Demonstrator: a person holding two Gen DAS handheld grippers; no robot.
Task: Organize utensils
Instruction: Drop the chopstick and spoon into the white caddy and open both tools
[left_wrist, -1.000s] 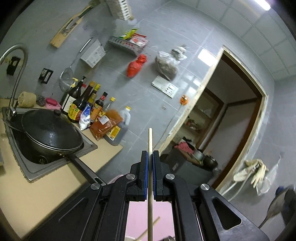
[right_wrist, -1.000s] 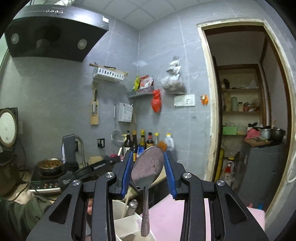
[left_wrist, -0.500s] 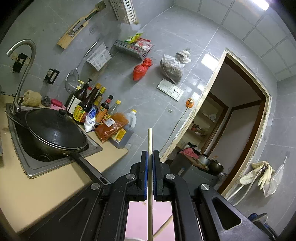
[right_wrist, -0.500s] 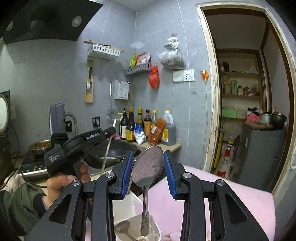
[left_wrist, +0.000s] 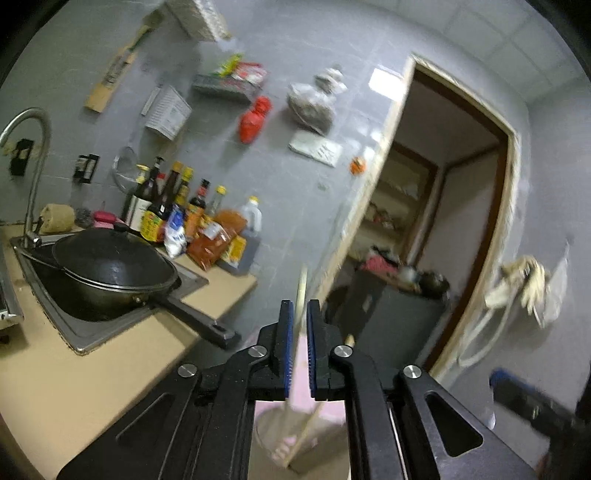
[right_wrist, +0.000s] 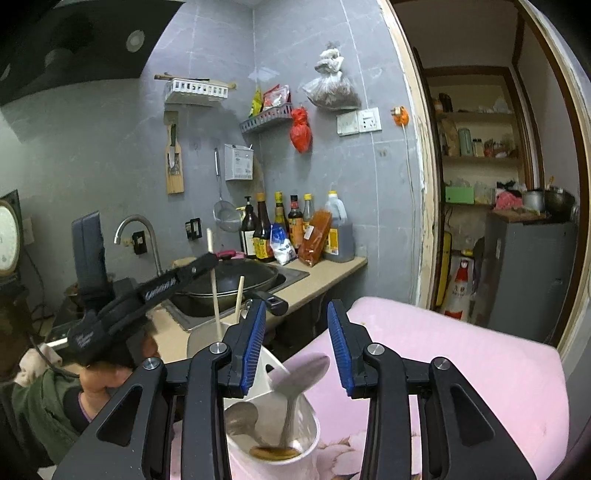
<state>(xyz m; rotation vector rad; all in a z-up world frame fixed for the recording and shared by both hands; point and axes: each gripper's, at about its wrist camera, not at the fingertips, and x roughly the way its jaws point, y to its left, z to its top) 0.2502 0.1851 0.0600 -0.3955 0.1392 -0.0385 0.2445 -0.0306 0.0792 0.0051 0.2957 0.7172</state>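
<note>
My left gripper (left_wrist: 300, 314) has its jaws a little apart around a wooden chopstick (left_wrist: 302, 286), which stands loose between them with its lower end in a white holder (left_wrist: 269, 432) below. A second chopstick (left_wrist: 317, 406) leans in that holder. My right gripper (right_wrist: 297, 325) is open above a white cup (right_wrist: 295, 435) that holds two metal spoons (right_wrist: 303, 373). The left gripper (right_wrist: 173, 284) and both chopsticks (right_wrist: 213, 280) show in the right wrist view, left of the cup.
A pink cloth (right_wrist: 443, 354) covers the table under the holders. To the left is a counter (left_wrist: 74, 387) with a black wok (left_wrist: 110, 266) in the sink, a tap (left_wrist: 33, 158) and several sauce bottles (left_wrist: 177, 210). A doorway (left_wrist: 443, 221) opens to the right.
My left jaws have parted slightly from the chopstick. My right jaws have opened and the spoon has dropped into the white cup. Both grippers have moved lower.
</note>
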